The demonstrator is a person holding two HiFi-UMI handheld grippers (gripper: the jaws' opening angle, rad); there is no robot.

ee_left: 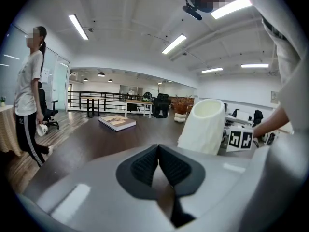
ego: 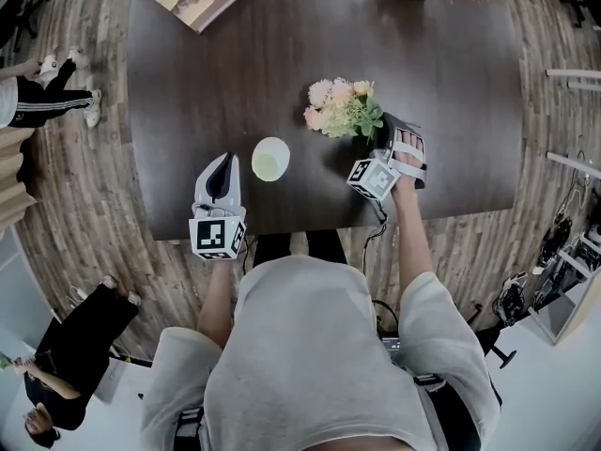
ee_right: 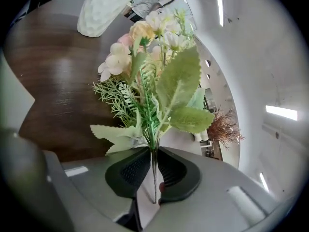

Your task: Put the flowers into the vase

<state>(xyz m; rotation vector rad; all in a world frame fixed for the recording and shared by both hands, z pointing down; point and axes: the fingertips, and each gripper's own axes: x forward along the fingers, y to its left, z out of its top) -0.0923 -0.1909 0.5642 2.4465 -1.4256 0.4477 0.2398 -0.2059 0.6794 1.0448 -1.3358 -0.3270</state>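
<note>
Done: my right gripper (ee_right: 154, 154) pinches the flowers (ee_right: 153, 76) by their stems, firmly as far as I can tell.
To do: carry them into the empty vase (ego: 270, 159).
My left gripper (ee_left: 158, 153): pressed together, holding nothing.

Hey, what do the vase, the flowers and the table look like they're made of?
The vase: probably ceramic or matte plastic; cream white, dull, finely dimpled wall, no glare.
The flowers: likely artificial, fabric petals and plastic leaves; the leaves look flocked and the stem thin and wiry.
The table: dark wood or wood-look laminate, satin; grain streaks with soft reflections.
</note>
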